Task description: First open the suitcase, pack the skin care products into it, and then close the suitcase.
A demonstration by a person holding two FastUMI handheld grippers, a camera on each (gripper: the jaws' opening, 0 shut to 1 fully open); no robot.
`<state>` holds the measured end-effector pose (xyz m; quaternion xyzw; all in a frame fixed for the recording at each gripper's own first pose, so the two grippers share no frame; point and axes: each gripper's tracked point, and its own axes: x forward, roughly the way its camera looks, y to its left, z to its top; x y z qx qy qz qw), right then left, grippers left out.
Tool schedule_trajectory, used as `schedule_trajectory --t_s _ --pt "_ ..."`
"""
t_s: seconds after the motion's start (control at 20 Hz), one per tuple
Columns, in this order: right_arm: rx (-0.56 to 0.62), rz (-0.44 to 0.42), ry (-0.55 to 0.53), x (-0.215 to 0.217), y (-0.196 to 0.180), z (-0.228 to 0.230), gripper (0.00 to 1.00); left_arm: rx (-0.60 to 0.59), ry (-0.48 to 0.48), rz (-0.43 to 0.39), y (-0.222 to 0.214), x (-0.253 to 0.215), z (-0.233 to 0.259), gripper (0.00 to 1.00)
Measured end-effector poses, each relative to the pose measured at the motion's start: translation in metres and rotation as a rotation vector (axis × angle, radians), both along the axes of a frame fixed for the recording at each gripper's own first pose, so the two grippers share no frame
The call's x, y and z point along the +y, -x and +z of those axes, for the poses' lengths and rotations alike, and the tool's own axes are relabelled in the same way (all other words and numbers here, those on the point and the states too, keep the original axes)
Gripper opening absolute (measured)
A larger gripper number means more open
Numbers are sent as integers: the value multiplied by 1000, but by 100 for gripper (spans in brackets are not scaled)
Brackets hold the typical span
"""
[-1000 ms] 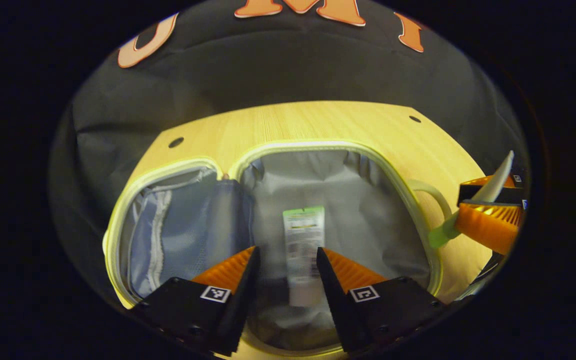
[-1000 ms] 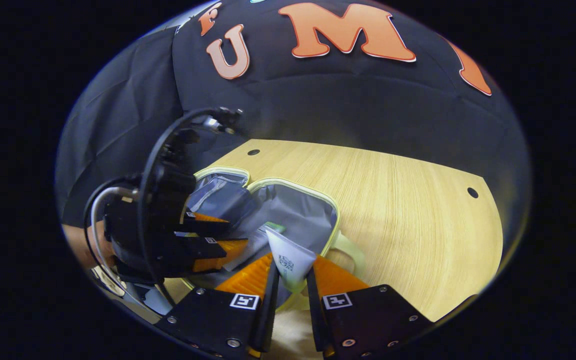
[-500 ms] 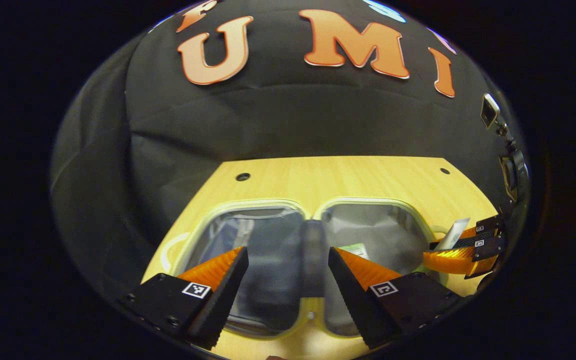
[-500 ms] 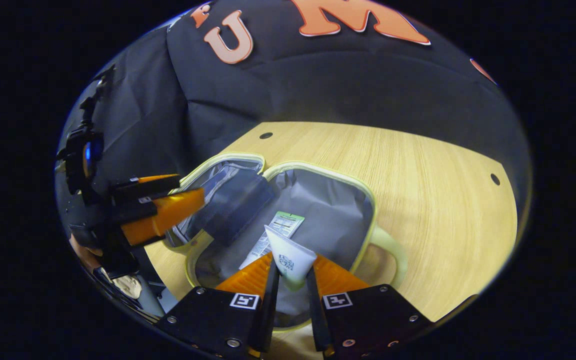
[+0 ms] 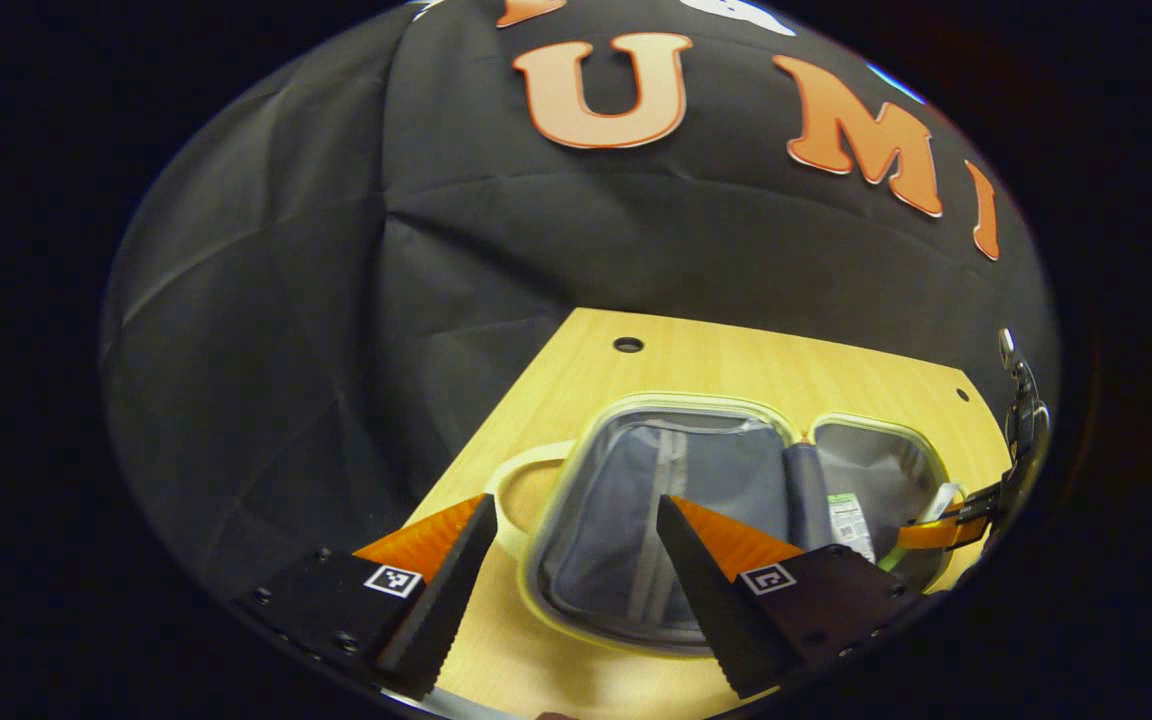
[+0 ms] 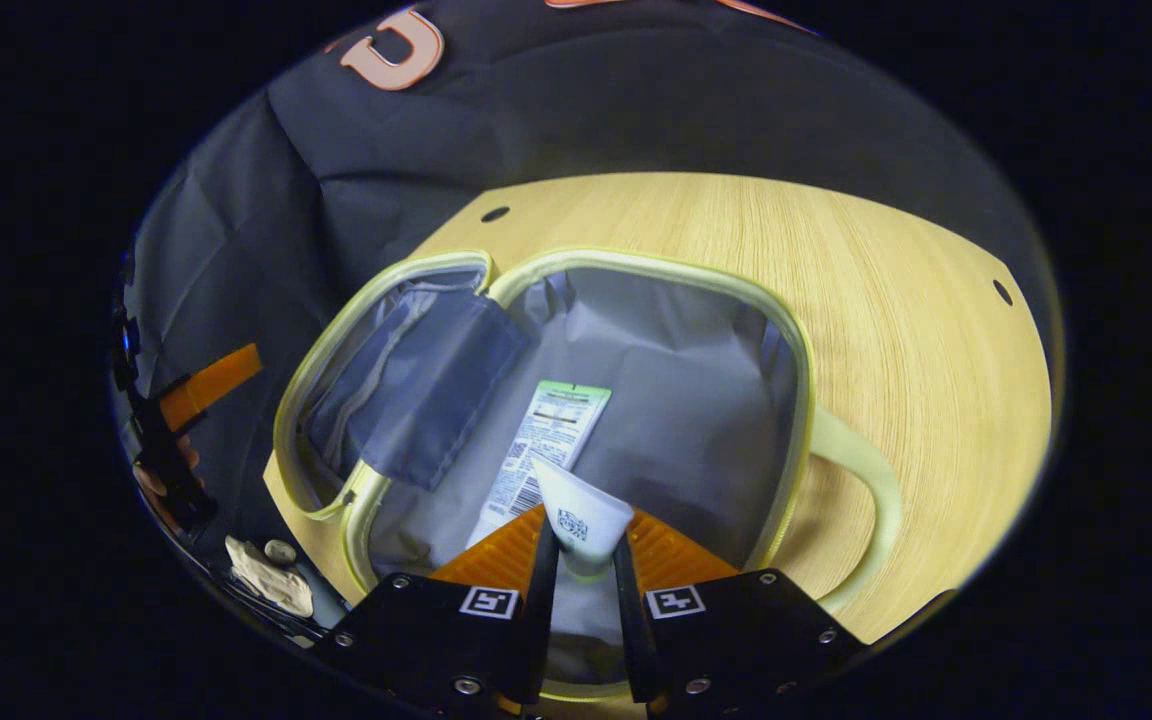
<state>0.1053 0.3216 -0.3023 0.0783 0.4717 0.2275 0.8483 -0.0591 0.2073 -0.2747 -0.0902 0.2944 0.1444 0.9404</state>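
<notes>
In the right gripper view, the right gripper (image 6: 584,545) pinches a small white tube (image 6: 579,520) between both fingers, the tube's flat crimped end pointing forward and away from the camera. Just ahead of and below the fingertips lies the open suitcase (image 6: 804,400), its grey-lined half spread flat on the wooden table (image 6: 916,300). A second tube (image 6: 544,450) with a green end lies flat on that lining, just beyond the held one. The lid half (image 6: 406,395) with its grey pocket sits ahead to the left, and a pale handle (image 6: 871,500) curves off the right rim.

In the left gripper view, the left gripper (image 5: 576,560) is spread wide with nothing between its fingers, held above the table at the suitcase (image 5: 656,540)'s near edge, where a second handle loops out between the fingers. Far right, the right gripper (image 5: 941,525) hangs over the other half.
</notes>
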Motion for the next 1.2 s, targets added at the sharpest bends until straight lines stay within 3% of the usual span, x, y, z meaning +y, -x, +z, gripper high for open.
schedule_trajectory --t_s 0.05,0.2,0.3,0.5,0.6,0.7,0.9,0.95,1.1,1.15,1.2 --pt "-4 -18 0 2 -5 0 33 1 13 -2 3 11 -4 96" --pt "13 -50 23 -1 -8 -8 33 39 132 62 9 45 -28 99" --pt "18 -72 51 -4 -11 -15 32 42 169 113 11 69 -41 96" --pt "-4 -94 71 -10 -14 -11 30 55 240 141 4 86 -59 97" --pt "-48 -114 64 -14 -18 1 29 69 292 147 -6 88 -73 99" --pt "-102 -138 53 -22 -22 18 29 110 344 128 -8 88 -82 95" --pt "-228 -191 66 -51 -26 58 37 172 412 125 -24 87 -103 95" --pt "-251 -200 49 -55 -26 68 44 177 427 134 -32 85 -112 89" --pt "-327 -240 0 -68 -25 101 62 189 461 130 -41 80 -120 85" --pt "-366 -258 -6 -78 -24 118 63 200 489 126 -45 74 -124 73" --pt "-398 -267 -2 -86 -24 130 72 205 514 133 -49 70 -127 60"
